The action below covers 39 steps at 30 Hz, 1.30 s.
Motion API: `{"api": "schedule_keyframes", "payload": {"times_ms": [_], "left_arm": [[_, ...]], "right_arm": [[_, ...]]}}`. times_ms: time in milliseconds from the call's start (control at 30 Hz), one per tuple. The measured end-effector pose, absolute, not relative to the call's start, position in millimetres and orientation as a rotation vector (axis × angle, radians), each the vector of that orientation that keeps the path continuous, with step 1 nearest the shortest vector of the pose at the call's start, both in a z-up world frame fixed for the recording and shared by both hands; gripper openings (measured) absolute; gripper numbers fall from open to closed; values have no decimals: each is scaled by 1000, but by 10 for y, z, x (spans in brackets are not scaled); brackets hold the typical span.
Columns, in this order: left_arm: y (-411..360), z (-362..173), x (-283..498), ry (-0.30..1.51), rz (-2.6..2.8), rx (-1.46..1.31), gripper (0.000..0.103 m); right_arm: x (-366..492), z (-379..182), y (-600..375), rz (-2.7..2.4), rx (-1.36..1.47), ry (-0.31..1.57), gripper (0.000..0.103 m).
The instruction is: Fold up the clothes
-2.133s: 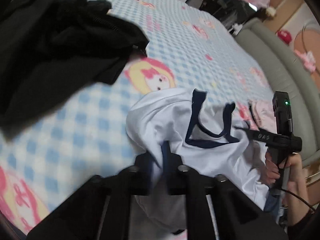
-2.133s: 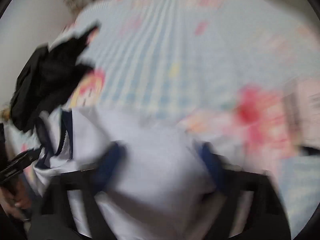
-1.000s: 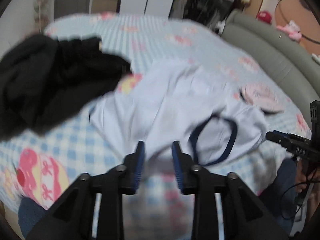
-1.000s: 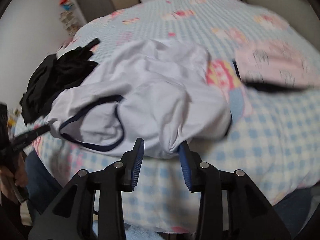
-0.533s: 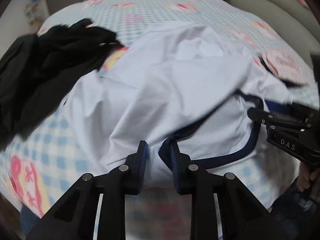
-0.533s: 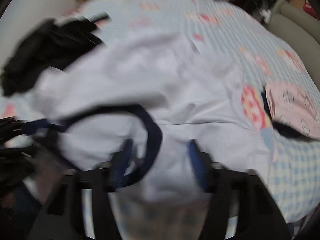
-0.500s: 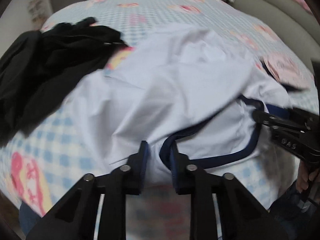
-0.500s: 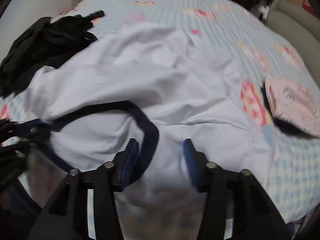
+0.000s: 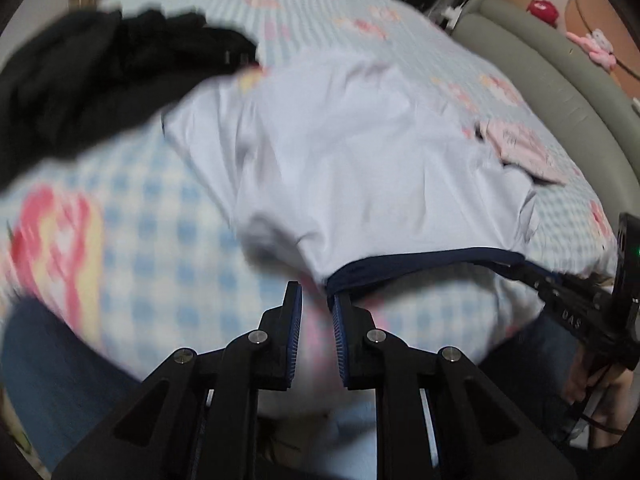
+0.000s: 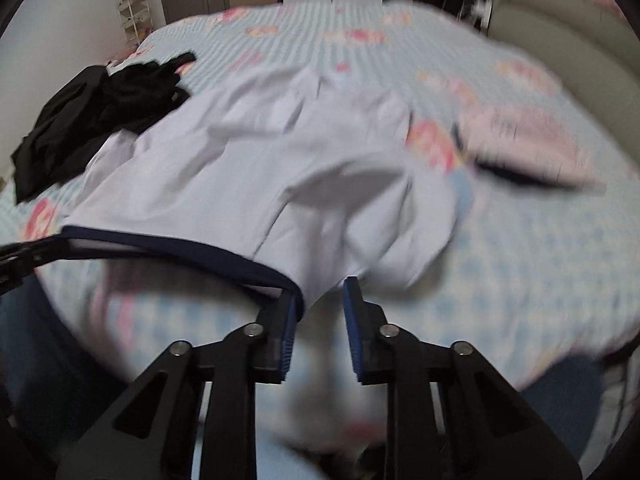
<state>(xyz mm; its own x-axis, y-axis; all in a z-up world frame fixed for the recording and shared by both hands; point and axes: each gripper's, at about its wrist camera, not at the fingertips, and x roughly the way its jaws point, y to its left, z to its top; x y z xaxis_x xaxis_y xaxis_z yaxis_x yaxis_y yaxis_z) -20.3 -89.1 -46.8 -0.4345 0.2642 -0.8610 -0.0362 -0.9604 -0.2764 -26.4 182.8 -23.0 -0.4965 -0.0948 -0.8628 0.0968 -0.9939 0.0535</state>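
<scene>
The white shirt (image 9: 352, 160) lies spread on the bed (image 9: 160, 240), its body running away from the person toward the far side. Its navy neckline (image 9: 420, 262) hangs at the near edge, stretched sideways between the two tools. The left tool (image 9: 316, 300) pinches the neckline's left end, though the fingers look slightly parted and blur hides how firm the grip is. The right tool (image 10: 320, 292) holds the neckline's right end against its left finger; its fingers also stand a little apart, so whether it truly clamps the cloth I cannot tell.

Each tool sits right at its own shoulder, neither nearer. The shirt's long axis points straight ahead, so the next fold likely needs the collar laid flat first.

Black clothes (image 10: 100, 112) lie at far left, touching the shirt; a pink garment (image 10: 532, 144) lies to the right.
</scene>
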Motion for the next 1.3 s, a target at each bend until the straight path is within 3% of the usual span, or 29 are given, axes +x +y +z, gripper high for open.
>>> {"api": "schedule_keyframes", "payload": {"times_ms": [67, 233, 300, 333, 400, 467, 533, 667, 733, 800, 867, 933, 1067, 1167, 1233, 1300], "left_arm": [[-943, -619, -189, -391, 2453, -1624, 14], [-1110, -622, -156, -566, 2406, -1570, 14], [-1231, -551, -172, -655, 2394, -1510, 15], [-1298, -531, -206, -692, 2400, -1491, 17], [-1434, -491, -273, -766, 2411, -1452, 19], [-1574, -497, -378, -853, 2410, -1421, 35], [-1743, -583, -532, -997, 2374, -1393, 44], [-1832, -803, -712, -1179, 2346, -1402, 44], [-1711, -902, -798, -1135, 2342, -1462, 42], [-1586, -998, -882, -1084, 2340, -1522, 27], [-1451, -991, -884, -936, 2433, -1579, 15], [-1442, -974, -857, -903, 2483, -1600, 8], [-1598, -870, -795, -870, 2613, -1608, 3], [-1802, -800, -799, -898, 2585, -1541, 3], [-1938, -788, -838, -956, 2535, -1497, 4], [-1972, -826, -907, -1039, 2498, -1455, 7]], "right_arm": [[-190, -402, 1833, -2567, 1586, -54, 10], [-181, -571, 1917, -2475, 1671, -192, 10], [-184, -425, 2001, -2478, 1596, -256, 17], [-185, -348, 2047, -2486, 1556, -283, 27], [-208, -200, 2160, -2516, 1480, -330, 32], [-289, -122, 2316, -2556, 1439, -392, 47], [-416, -152, 2481, -2572, 1450, -490, 51], [-640, -368, 2868, -2497, 1480, -889, 55], [-734, -528, 2979, -2428, 1502, -1027, 55], [-806, -691, 2924, -2381, 1562, -1009, 54], [-796, -780, 2786, -2410, 1627, -873, 41], [-771, -773, 2704, -2479, 1651, -730, 34], [-706, -684, 2756, -2565, 1668, -667, 15], [-610, -478, 2849, -2683, 1652, -542, 16], [-529, -351, 2931, -2671, 1590, -594, 18], [-513, -271, 2993, -2629, 1517, -679, 27]]}}
